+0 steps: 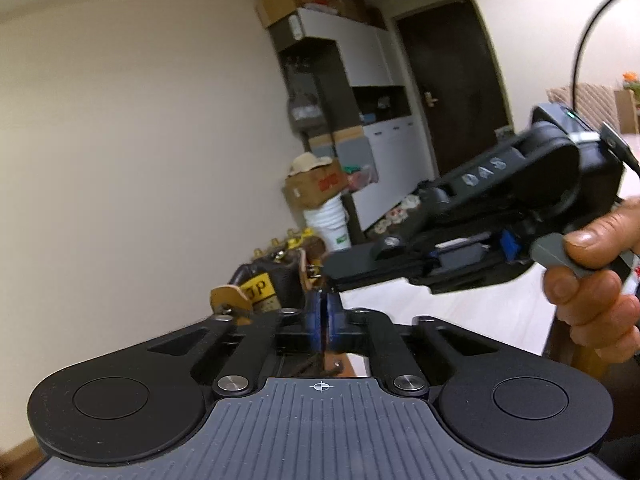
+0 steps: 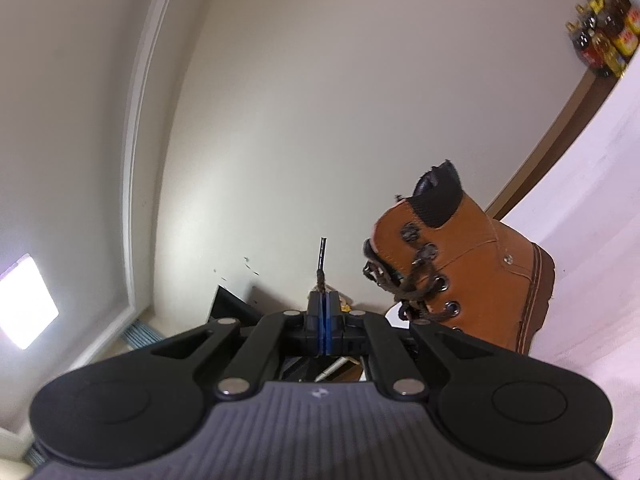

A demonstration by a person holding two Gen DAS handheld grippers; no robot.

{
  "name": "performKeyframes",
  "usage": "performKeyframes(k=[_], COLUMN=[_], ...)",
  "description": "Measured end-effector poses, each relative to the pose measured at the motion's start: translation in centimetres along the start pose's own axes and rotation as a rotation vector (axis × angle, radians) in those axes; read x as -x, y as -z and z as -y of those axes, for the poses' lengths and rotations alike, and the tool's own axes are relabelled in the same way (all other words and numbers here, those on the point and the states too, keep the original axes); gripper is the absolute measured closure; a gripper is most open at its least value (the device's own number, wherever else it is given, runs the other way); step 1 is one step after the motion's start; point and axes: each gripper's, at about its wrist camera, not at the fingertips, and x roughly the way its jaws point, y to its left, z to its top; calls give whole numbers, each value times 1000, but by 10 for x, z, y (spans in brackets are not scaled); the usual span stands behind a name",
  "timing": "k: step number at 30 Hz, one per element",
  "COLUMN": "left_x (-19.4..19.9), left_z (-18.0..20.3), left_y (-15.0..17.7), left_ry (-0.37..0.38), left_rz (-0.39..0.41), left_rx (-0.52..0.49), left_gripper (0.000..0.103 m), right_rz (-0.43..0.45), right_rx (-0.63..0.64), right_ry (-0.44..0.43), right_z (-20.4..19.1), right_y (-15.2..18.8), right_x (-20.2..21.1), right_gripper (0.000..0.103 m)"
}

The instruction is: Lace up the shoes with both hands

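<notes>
A tan boot (image 2: 472,264) with a black collar stands on the white table (image 2: 592,240), its dark lace threaded through several eyelets. My right gripper (image 2: 323,294) is shut on the lace end (image 2: 321,258), whose stiff tip sticks up past the pads, left of the boot. In the left wrist view my left gripper (image 1: 322,298) is shut on a dark lace strand (image 1: 316,360) that runs down under it. The boot top (image 1: 276,280) with a yellow label sits just beyond it. The right gripper's body (image 1: 480,232), held by a hand, crosses just above the left pads.
A bare wall fills the left. White cabinets (image 1: 360,80), cardboard boxes (image 1: 316,188), a white bucket (image 1: 330,220) and a dark door (image 1: 452,80) stand behind. Bottles (image 2: 604,44) sit on the floor past the table edge.
</notes>
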Motion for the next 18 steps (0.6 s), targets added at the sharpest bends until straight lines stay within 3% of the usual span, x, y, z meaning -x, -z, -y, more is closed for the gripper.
performKeyframes(k=[3,7,11,18], left_x=[4,1,-10,-13], left_z=[-6,-8,6,21], left_y=[-2,-12,-25,-24], left_ry=[-22,-52,-138,-190], left_rz=[-37,-103,-158,-172], left_rx=[-46,-139,-235,-258], left_gripper=[100,100,100,99], right_rz=[-45,-232,-400,-433], right_rx=[61,366,582,584], right_ry=[60,239,316,266], right_z=[6,5,10,11], right_y=[0,17,49,67], right_x=[5,-11,-39,-52], right_gripper=[86,87,87,91])
